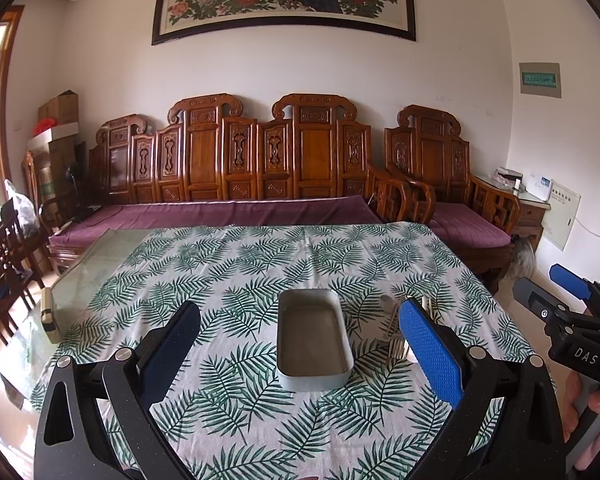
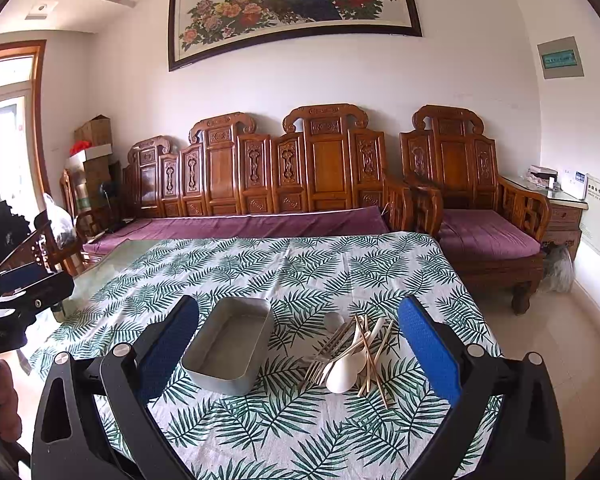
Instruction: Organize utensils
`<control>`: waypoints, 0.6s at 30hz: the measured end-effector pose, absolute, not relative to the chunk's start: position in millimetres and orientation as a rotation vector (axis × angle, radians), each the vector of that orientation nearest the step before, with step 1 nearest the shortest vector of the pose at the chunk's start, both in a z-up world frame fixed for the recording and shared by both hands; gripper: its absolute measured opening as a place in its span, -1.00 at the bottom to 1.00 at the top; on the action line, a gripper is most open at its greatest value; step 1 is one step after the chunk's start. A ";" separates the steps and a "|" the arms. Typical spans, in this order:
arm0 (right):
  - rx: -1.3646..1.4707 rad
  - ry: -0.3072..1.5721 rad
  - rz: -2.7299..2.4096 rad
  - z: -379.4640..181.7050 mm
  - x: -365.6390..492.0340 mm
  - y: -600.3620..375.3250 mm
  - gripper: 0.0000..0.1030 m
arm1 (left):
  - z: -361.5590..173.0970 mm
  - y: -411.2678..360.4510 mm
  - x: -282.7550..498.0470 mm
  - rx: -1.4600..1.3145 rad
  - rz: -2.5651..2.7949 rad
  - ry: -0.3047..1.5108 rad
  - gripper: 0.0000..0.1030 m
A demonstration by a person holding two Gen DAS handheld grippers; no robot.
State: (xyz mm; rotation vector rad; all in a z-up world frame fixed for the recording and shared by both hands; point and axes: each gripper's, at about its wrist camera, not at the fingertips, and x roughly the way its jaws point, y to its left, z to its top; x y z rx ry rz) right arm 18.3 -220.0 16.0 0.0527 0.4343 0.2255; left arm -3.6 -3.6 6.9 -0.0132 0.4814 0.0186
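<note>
While both grippers hover above the leaf-print counter (image 2: 300, 264), no utensil is held. Landmark: the empty metal tray (image 2: 228, 346), resting flat near the counter's front edge. The utensil pile (image 2: 352, 354) lies just right of the tray, apart from it: white spoons (image 2: 342, 374), metal forks (image 2: 320, 364) and thin chopsticks (image 2: 374, 356), crossed over one another. The right gripper (image 2: 298, 354) is short of the tray and pile, fingers spread wide, empty. The left gripper (image 1: 300, 348) is short of the tray, fingers likewise wide apart, empty.

Recommended procedure, by judgement: take the topmost item first; a lower one would likely drag its neighbours. Grip a handle across its width, near mid-length. Steady the tray with the left gripper if it slides.
</note>
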 end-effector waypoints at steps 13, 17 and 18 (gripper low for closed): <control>0.054 0.436 0.225 14.7 18.8 -219.4 0.95 | 8.8 -5.7 -2.4 -0.008 0.016 0.482 0.88; 0.053 0.445 0.222 12.5 23.2 -218.7 0.95 | 3.8 -4.5 1.2 -0.008 0.015 0.493 0.88; 0.052 0.449 0.220 10.9 24.9 -219.1 0.95 | 1.9 -3.8 3.3 -0.009 0.015 0.498 0.88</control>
